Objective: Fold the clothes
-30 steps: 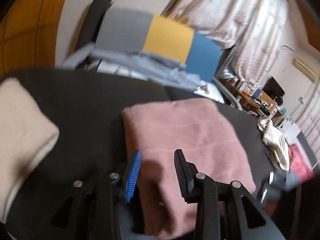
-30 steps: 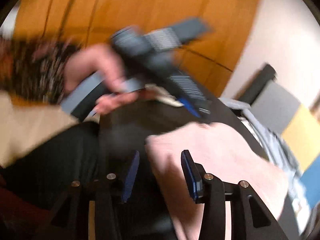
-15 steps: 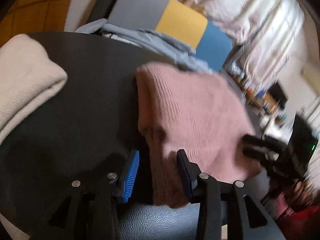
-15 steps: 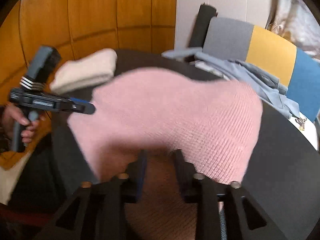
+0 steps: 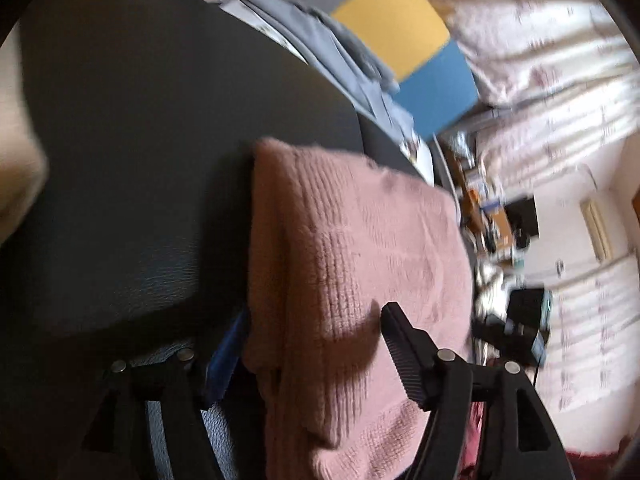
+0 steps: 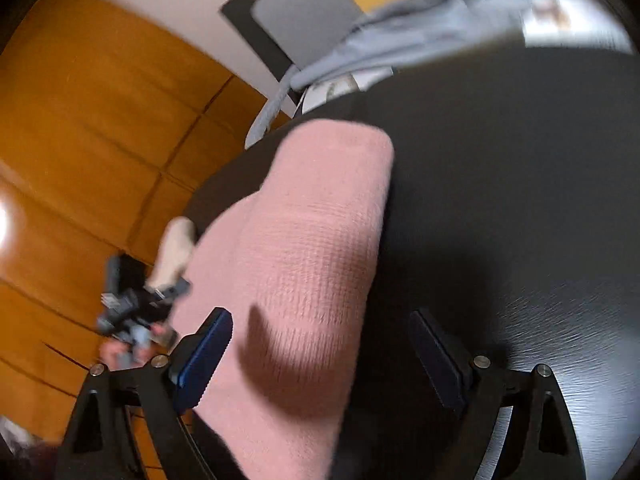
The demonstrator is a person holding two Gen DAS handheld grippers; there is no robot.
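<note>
A folded pink knit sweater (image 5: pixel 352 264) lies on the black table (image 5: pixel 160 160); it also shows in the right wrist view (image 6: pixel 312 256). My left gripper (image 5: pixel 316 344) is open, its fingers straddling the sweater's near left edge. My right gripper (image 6: pixel 320 356) is wide open, with the sweater's near end lying between its fingers. The left gripper also shows in the right wrist view (image 6: pixel 136 312), held in a hand at the sweater's far side.
A folded cream garment (image 5: pixel 16 168) lies at the table's left. Grey-blue clothes (image 5: pixel 320 40) are draped on a chair with grey, yellow and blue panels (image 5: pixel 400 32) behind the table. Orange wood panelling (image 6: pixel 80 140) is on the left. Curtains (image 5: pixel 560 80) hang at the right.
Both grippers have opened wider and turned; the right one was closed tighter over the sweater's end. The sweater has settled flat on the table.
</note>
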